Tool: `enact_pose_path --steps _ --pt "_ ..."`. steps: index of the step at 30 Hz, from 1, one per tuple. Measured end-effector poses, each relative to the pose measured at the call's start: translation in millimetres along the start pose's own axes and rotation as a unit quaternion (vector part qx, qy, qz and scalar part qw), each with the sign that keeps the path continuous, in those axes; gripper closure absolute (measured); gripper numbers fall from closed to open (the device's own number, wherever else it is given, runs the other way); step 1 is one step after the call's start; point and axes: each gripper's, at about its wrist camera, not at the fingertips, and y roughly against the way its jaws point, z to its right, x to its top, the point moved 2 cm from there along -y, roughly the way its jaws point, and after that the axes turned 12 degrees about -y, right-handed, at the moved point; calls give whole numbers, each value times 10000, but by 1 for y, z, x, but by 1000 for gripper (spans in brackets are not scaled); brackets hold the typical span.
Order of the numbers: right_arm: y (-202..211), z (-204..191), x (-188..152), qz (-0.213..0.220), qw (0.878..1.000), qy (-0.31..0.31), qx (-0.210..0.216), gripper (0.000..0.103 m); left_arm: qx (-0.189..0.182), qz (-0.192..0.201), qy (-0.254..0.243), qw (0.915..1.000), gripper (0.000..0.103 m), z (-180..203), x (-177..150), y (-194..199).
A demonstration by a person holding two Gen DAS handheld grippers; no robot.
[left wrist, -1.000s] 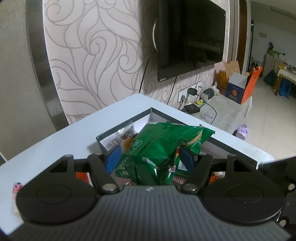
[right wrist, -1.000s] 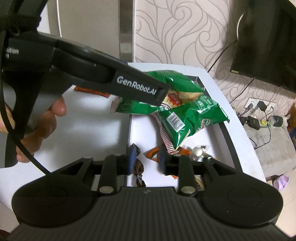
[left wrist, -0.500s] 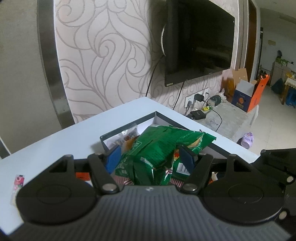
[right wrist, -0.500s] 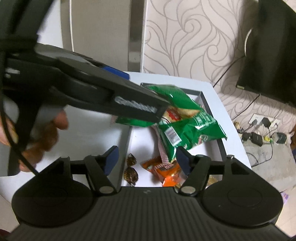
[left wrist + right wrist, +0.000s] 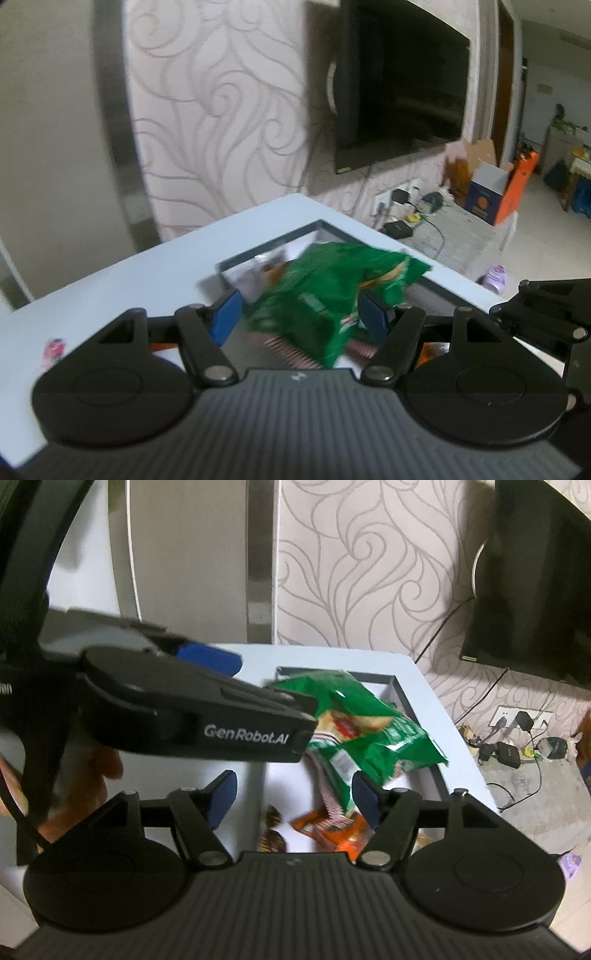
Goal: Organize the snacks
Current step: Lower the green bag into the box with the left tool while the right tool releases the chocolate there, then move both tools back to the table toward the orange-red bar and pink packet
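Left wrist view: left gripper [image 5: 299, 317] is standing with jaws wide around the green snack bag [image 5: 332, 291], which is hanging over the dark-rimmed tray [image 5: 266, 245] on the white table [image 5: 147, 280]; whether its pads are pressing the bag I cannot tell. Right wrist view: right gripper [image 5: 293, 792] is hovering with jaws spread and empty above the tray [image 5: 417, 723], where an orange wrapper [image 5: 332, 830] and small brown candies [image 5: 273, 829] are lying beneath the bag [image 5: 365, 731].
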Motion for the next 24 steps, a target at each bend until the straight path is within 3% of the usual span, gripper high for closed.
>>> enact_pose_path --steps 5,12,18,24 --pt "-7 -37 0 -22 9997 72 214 29 755 -23 -69 9971 32 -40 -29 20" --pt "-27 -101 -4 -176 9964 619 549 29 1618 -426 405 9851 32 -109 -75 34" --pt "-45 -134 2 -319 9936 859 657 29 1986 -800 842 9732 32 -150 -108 25" --pt "-52 -141 6 -359 9926 981 625 29 2133 -1084 786 9678 32 -171 -131 2"
